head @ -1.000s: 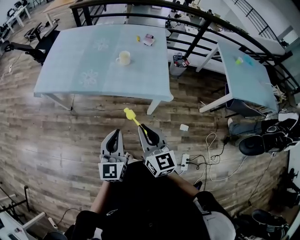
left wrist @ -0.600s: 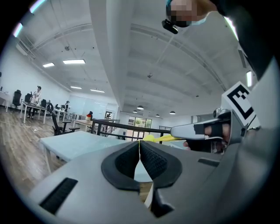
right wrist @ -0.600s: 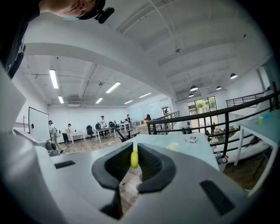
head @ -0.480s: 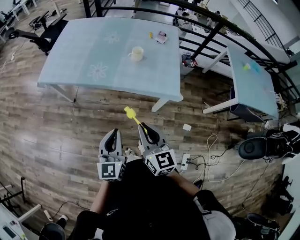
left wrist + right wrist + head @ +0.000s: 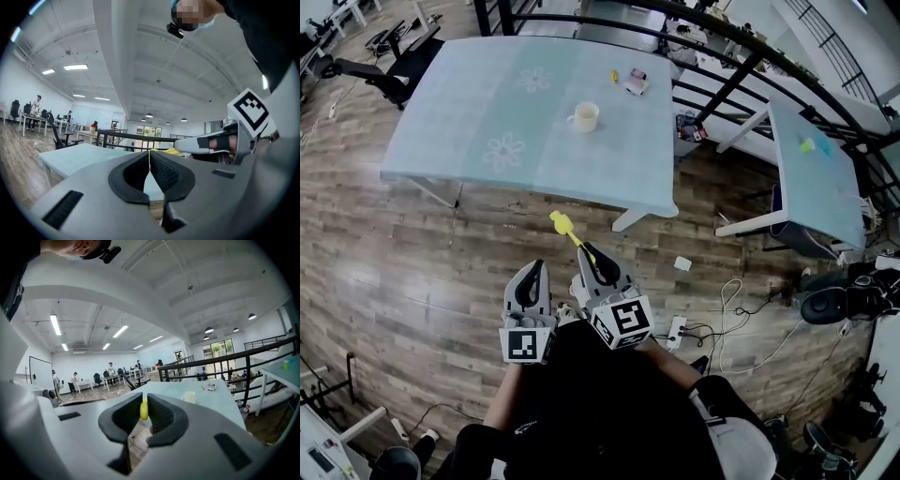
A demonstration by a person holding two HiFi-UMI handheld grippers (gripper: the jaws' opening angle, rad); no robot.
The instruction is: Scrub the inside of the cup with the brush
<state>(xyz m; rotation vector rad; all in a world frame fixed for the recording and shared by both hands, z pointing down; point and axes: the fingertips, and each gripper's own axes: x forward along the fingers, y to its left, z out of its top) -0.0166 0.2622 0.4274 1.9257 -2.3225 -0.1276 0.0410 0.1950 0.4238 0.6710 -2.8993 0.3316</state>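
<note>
A cream cup (image 5: 584, 116) stands on the pale blue table (image 5: 487, 103) ahead, well clear of both grippers; it shows small in the right gripper view (image 5: 189, 396). My right gripper (image 5: 586, 253) is shut on the handle of a yellow brush (image 5: 566, 228), whose head sticks out forward over the wooden floor. Between the right jaws the yellow handle (image 5: 144, 411) is pinched. My left gripper (image 5: 534, 267) hangs beside it, shut with nothing between its pads (image 5: 150, 161). The brush (image 5: 174, 151) and right gripper (image 5: 220, 143) show in the left gripper view.
Small items (image 5: 635, 81) lie near the table's far edge. A second table (image 5: 811, 169) stands to the right, a black railing (image 5: 722, 47) behind. Cables and a power strip (image 5: 677, 328) lie on the floor at right. An office chair (image 5: 394, 66) sits at left.
The table and cup have slid right and nearer in the head view as both grippers were carried toward them. The brush stays in the right gripper; the left stays shut.
</note>
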